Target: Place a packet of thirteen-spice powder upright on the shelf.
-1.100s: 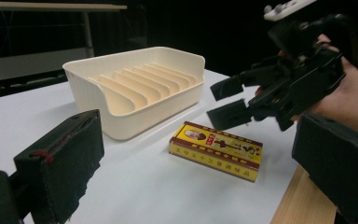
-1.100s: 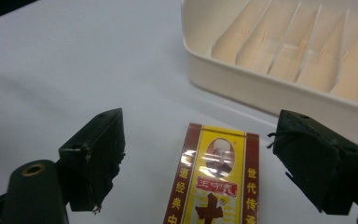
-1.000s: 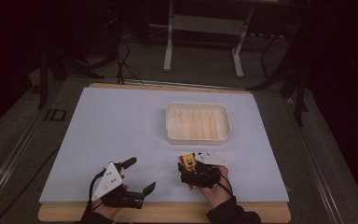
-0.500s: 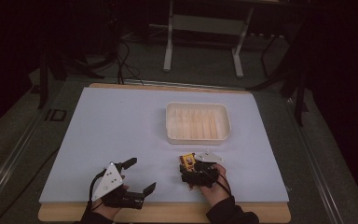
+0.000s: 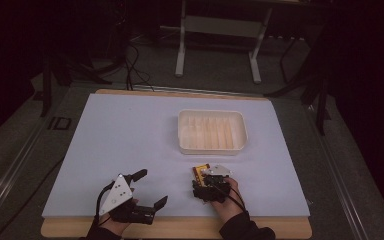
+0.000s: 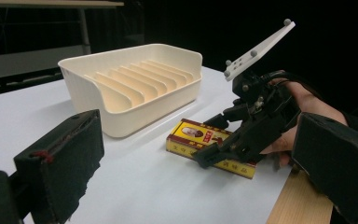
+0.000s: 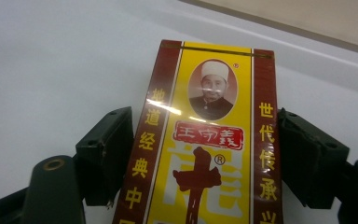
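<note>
Box point(image 7: 205, 140): lies flat on the white table point(image 5: 130, 145), just in front of the tray point(image 5: 211, 131), not yet lifted.
Right gripper point(image 5: 206, 181): set down over the box; the jaws have just been closing and the pads are seen at both long sides, touching or nearly so, a firm grasp not confirmed.
Left gripper point(image 5: 147, 190): held apart at the near edge, jaws spread, nothing between them.
Done: the box is straddled.
Left: judged to be grasping, lifting and placing in the empty tray.

We see a dark lab or studio: a table point(image 5: 130, 150) with pale cover, cables point(image 5: 132, 65) on grey floor, metal stand point(image 5: 217, 45) behind.
</note>
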A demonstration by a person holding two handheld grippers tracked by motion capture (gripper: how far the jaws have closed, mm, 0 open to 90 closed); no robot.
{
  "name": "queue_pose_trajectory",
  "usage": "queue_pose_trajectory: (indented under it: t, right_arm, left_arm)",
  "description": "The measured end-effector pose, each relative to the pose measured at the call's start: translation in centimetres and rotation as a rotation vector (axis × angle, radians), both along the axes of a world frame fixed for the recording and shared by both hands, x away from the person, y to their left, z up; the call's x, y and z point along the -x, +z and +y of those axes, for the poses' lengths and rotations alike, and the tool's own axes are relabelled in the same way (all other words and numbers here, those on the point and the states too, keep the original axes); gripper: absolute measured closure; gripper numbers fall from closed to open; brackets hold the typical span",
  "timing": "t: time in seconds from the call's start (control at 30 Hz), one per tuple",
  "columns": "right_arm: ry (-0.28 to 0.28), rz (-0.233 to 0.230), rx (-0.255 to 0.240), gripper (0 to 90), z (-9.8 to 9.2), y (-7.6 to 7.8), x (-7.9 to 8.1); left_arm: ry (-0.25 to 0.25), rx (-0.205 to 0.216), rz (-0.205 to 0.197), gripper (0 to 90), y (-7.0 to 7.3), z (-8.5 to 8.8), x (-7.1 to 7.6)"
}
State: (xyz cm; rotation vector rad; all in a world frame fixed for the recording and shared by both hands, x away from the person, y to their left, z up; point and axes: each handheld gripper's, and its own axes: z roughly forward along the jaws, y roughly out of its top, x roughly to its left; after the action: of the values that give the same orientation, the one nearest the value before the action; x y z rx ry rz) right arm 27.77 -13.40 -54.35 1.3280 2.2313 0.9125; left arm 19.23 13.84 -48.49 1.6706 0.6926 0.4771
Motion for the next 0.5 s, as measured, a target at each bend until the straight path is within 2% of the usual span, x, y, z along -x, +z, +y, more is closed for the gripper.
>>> queue_pose_trajectory:
  t: [0.33, 0.43, 0.5]
  right_arm:
    - [0.011, 0.014, 0.011, 31.1, 0.0, 0.5, -0.1]
    - [0.017, -0.024, 0.048, 31.4, 0.0, 1.1, 0.0]
    - [0.022, -0.039, 0.036, 31.5, -0.2, 1.6, 0.0]
  left_arm:
    - [0.001, -0.003, 0.003, 3.1, 0.0, 0.0, 0.0]
    - [0.001, -0.003, 0.006, 3.1, -0.1, 0.0, -0.1]
    - [0.0, -0.003, 0.007, 3.1, -0.1, 0.0, -0.1]
